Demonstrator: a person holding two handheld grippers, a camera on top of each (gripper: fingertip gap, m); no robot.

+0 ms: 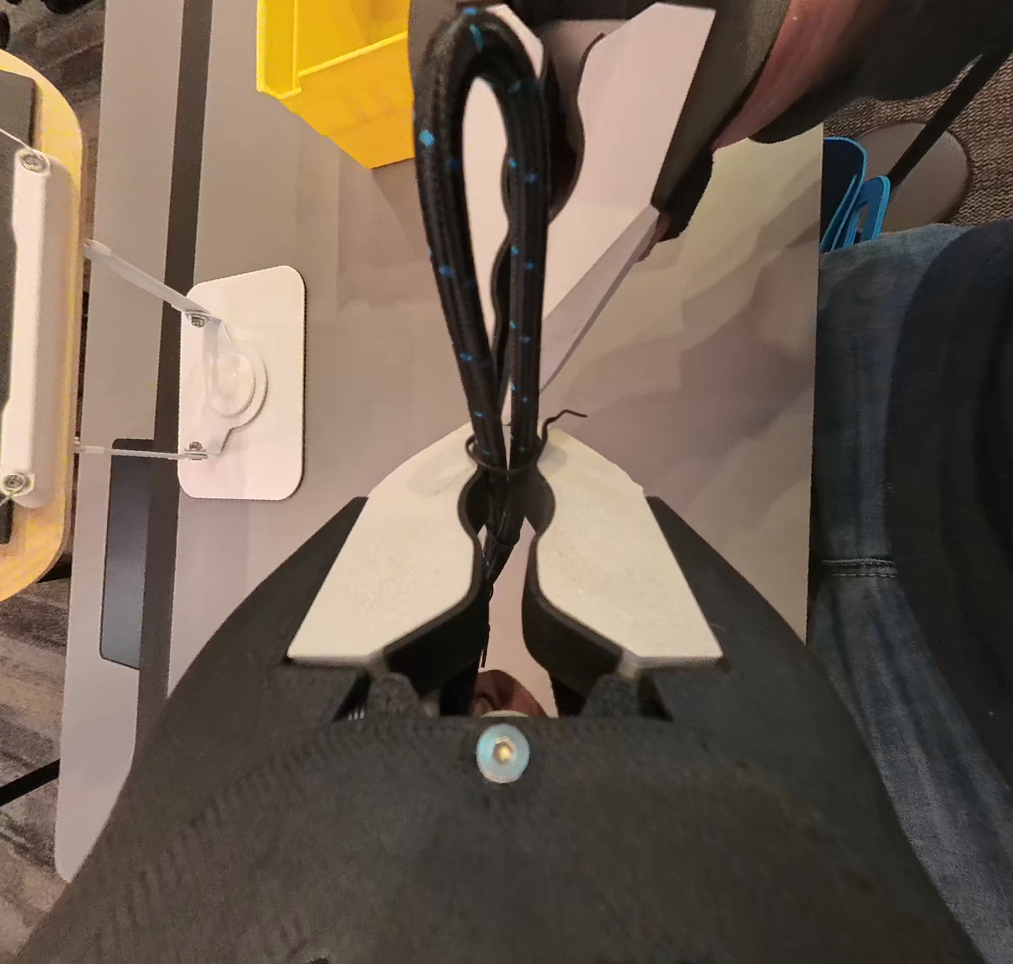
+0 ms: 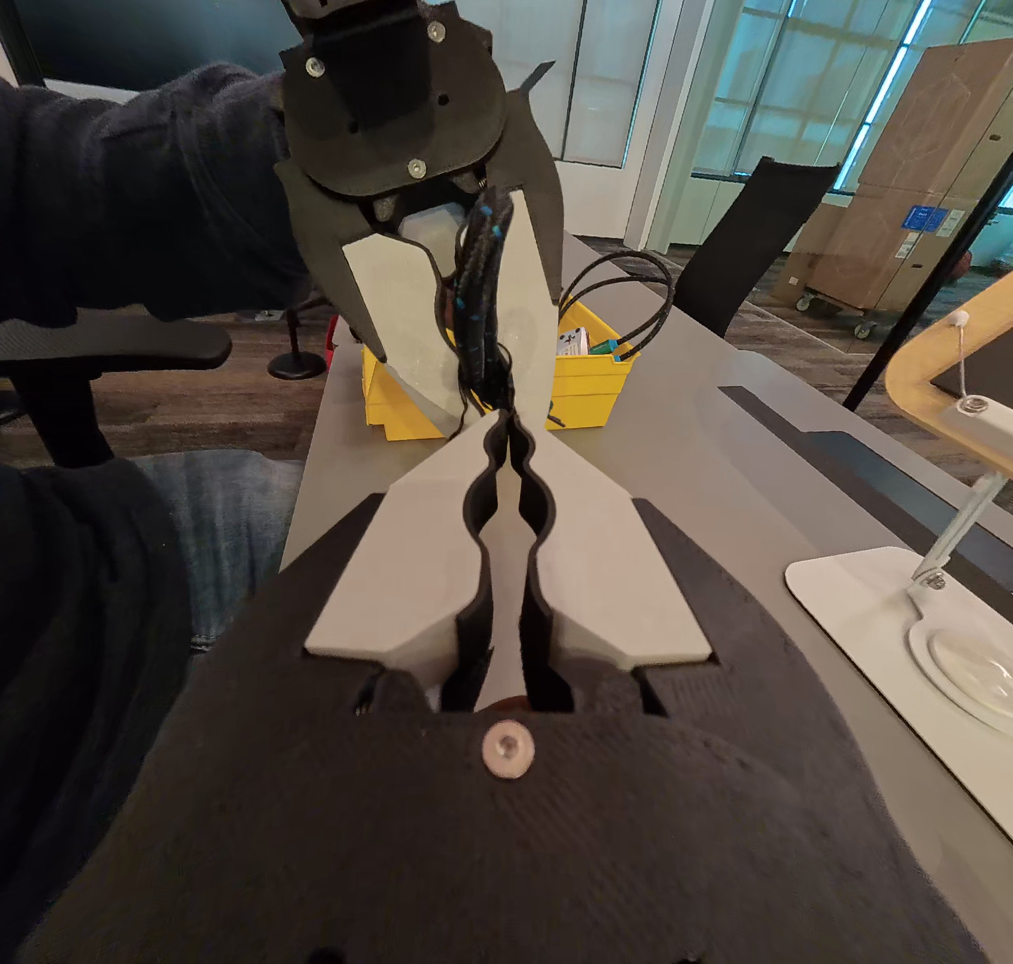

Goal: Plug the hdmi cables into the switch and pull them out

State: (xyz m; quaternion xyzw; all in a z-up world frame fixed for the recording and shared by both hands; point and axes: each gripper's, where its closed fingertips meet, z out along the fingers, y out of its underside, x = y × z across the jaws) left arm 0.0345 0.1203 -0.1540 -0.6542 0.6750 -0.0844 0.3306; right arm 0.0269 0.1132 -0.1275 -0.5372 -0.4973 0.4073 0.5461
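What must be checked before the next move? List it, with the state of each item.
1. Left gripper holds the cable bundle: ok, jaws shut on it.
2. Twist tie off the bundle: not ok, it wraps the cable at the fingertips.
3. Right gripper grips the bundle's lower end: cannot tell; its jaws are shut right at it.
4. Plug free to insert: cannot tell, none shows on the bundle.
5. Switch located: cannot tell, neither view shows it plainly.
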